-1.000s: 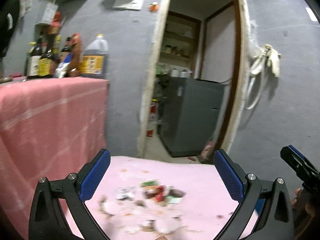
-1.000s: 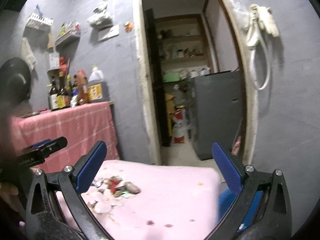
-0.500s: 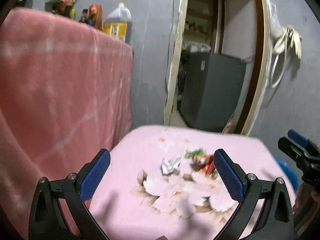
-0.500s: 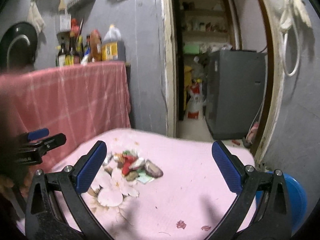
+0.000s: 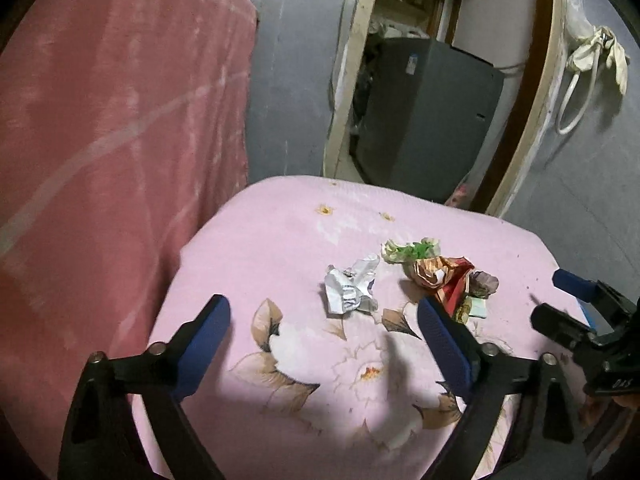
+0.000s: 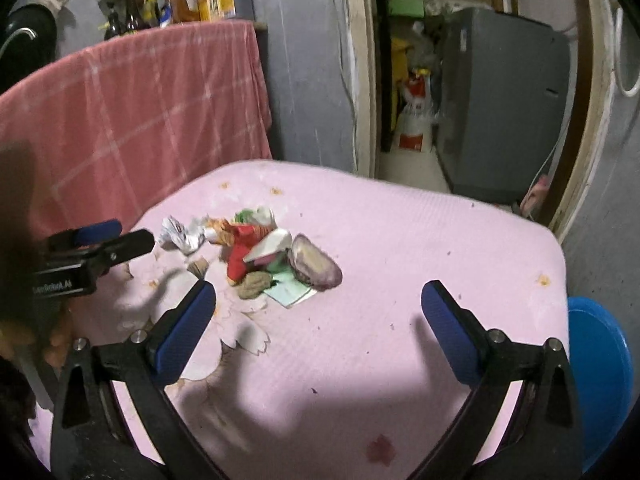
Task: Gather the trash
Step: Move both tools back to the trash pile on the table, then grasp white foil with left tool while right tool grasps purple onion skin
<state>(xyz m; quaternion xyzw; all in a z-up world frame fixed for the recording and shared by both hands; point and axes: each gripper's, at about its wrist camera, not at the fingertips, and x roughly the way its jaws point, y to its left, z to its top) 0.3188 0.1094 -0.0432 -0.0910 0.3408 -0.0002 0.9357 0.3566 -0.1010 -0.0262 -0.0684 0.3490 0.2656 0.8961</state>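
A small heap of trash lies on a pink flowered tablecloth (image 5: 280, 240). It holds a crumpled white wrapper (image 5: 350, 285), a green-and-white scrap (image 5: 410, 250), a red and orange wrapper (image 5: 444, 276) and a purple shell-like piece (image 6: 316, 266). My left gripper (image 5: 324, 322) is open and empty, hovering just short of the white wrapper. My right gripper (image 6: 318, 304) is open and empty above the cloth, just right of the heap (image 6: 256, 248). Each gripper shows at the edge of the other's view.
A blue bin (image 6: 600, 372) stands beside the table's right edge. A taller surface draped in a red checked cloth (image 6: 140, 100) with bottles on top stands to the left. Behind is a doorway with a grey fridge (image 5: 424, 112).
Both grippers have come down and tilted toward the table, so the trash heap now sits closer and higher between the fingers. Both stayed open.
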